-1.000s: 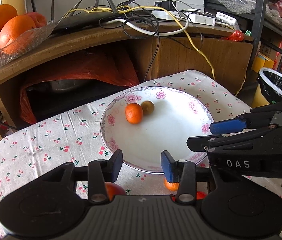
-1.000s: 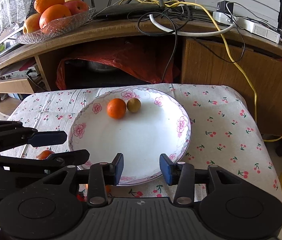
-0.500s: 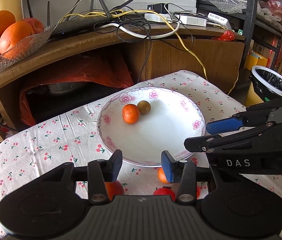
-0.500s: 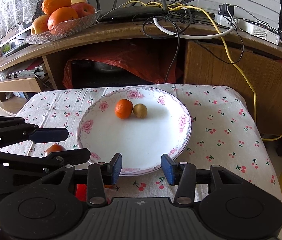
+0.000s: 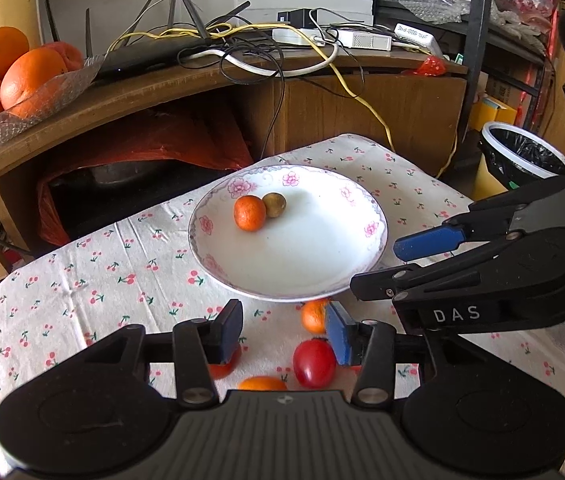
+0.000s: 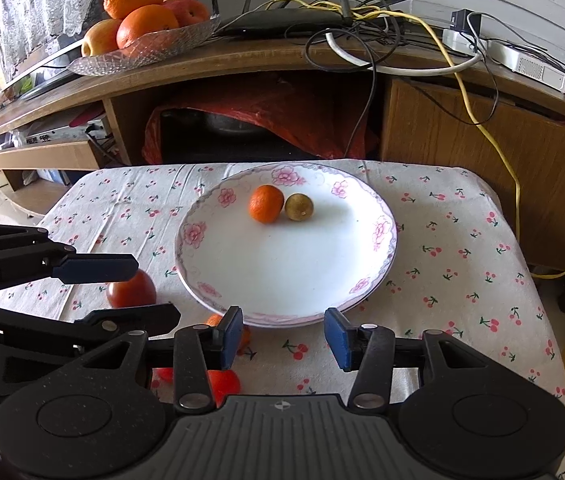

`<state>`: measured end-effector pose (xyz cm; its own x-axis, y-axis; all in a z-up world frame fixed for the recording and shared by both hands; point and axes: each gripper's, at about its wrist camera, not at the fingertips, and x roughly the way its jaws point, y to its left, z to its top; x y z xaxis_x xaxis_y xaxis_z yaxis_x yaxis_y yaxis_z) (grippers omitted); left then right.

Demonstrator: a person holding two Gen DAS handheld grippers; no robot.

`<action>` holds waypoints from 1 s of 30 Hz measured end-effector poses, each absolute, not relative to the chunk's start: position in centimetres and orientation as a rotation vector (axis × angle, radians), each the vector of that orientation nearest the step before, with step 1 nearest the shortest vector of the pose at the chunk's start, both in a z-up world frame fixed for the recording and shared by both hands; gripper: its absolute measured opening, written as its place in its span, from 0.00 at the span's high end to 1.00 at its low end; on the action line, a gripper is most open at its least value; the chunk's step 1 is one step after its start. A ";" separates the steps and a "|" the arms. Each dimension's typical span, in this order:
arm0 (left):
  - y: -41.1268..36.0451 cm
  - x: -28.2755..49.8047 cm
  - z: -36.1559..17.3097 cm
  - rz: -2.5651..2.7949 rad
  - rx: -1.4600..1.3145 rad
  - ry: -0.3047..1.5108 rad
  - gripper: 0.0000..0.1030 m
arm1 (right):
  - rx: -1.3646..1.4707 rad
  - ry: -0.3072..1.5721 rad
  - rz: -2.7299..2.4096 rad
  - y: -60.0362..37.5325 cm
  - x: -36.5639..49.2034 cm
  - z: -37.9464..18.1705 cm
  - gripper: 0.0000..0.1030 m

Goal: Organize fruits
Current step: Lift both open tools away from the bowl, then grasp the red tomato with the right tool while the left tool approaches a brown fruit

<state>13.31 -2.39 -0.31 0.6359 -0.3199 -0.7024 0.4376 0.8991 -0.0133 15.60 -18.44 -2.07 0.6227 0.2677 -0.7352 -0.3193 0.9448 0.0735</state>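
- The left gripper (image 5: pixel 284 330) is spread with nothing between its pads; its jaws have just been opening.
- Since a second ago the left gripper has backed away from the plate (image 5: pixel 202 240), so more loose fruit now shows beneath it on the cloth-covered counter (image 5: pixel 82 280).
- Just under its right pad sits a red tomato (image 5: pixel 314 362), and touching that pad's far edge is a small orange (image 5: pixel 313 314), close against the plate's near rim.
- Behind its left pad a red-orange fruit (image 5: pixel 224 366) is partly hidden, and another orange one (image 5: pixel 262 383) peeks out at the gripper body's edge.
- The right gripper (image 6: pixel 282 336) is likewise spread and empty, its jaws have also just been opening, and it hovers over the plate's near rim.
- To the right gripper's left, between the left gripper's fingers as this view shows them, lies a tomato (image 6: pixel 132 290); no pad appears to press on it.
- On the plate, well ahead of both grippers, a mandarin (image 6: pixel 266 209) and a brownish round fruit (image 6: pixel 299 207) touch each other.
- Judgement: two fruits are placed, several remain on the counter, and the widening jaws suggest a pick-up of the near fruit is next.
- Beyond, a glass bowl (image 6: pixel 142 48) of oranges stands on the shelf.
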 end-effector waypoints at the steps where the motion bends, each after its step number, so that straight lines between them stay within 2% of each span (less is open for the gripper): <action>1: -2.3 13.2 -0.3 -0.437 0.166 0.769 0.48 | -0.070 0.834 0.341 -18.4 15.5 -2.1 0.57; 30: -1.2 9.7 -3.2 -0.503 0.262 0.831 0.47 | -0.128 0.920 0.459 -17.5 13.0 -4.5 0.55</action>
<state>9.68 -1.18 -3.17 0.5672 -0.3220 -0.7580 0.5221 0.8524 0.0285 12.96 -17.53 -4.54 0.5175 0.3273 -0.7906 -0.4350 0.8963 0.0864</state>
